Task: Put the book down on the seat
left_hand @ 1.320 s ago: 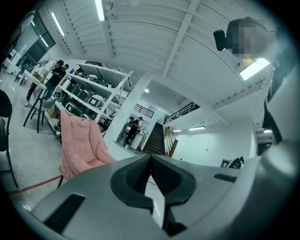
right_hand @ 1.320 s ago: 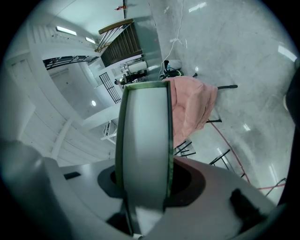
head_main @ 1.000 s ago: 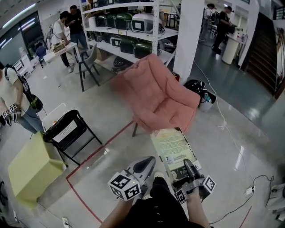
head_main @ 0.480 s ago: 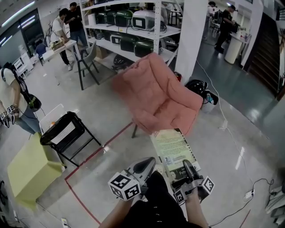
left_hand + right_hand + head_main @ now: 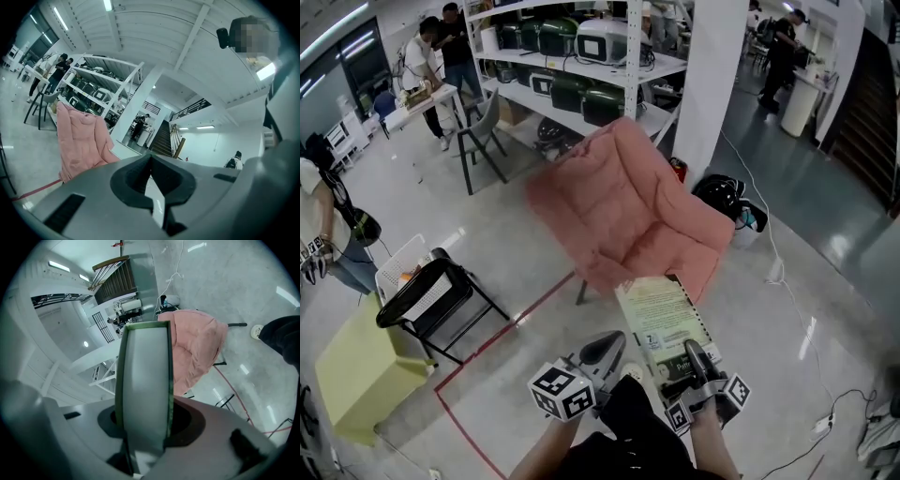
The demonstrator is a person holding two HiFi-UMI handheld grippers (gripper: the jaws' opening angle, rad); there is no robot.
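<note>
A pink cushioned chair (image 5: pixel 628 211) stands on the floor ahead of me, its seat facing me. My right gripper (image 5: pixel 689 361) is shut on the near end of a green-covered book (image 5: pixel 661 314). The book lies flat and points toward the chair's front edge, just short of the seat. In the right gripper view the book (image 5: pixel 143 380) stands edge-on between the jaws of my right gripper (image 5: pixel 144 418), with the chair (image 5: pixel 199 350) beyond it. My left gripper (image 5: pixel 600 352) is beside it at lower centre, shut and holding nothing. The left gripper view shows the left gripper (image 5: pixel 151 161) and the chair (image 5: pixel 82 138) at the left.
A black folding chair (image 5: pixel 431 295) and a yellow-green box (image 5: pixel 356 370) stand at the left. A red tape line (image 5: pixel 502 323) runs across the floor. Behind the pink chair are shelves (image 5: pixel 581 56), a white pillar (image 5: pixel 712 84) and a black bag (image 5: pixel 722 197). People stand at the far left.
The pink chair has shifted slightly lower and closer in the head view. Both grippers keep their pose, with the book still held in the right one.
</note>
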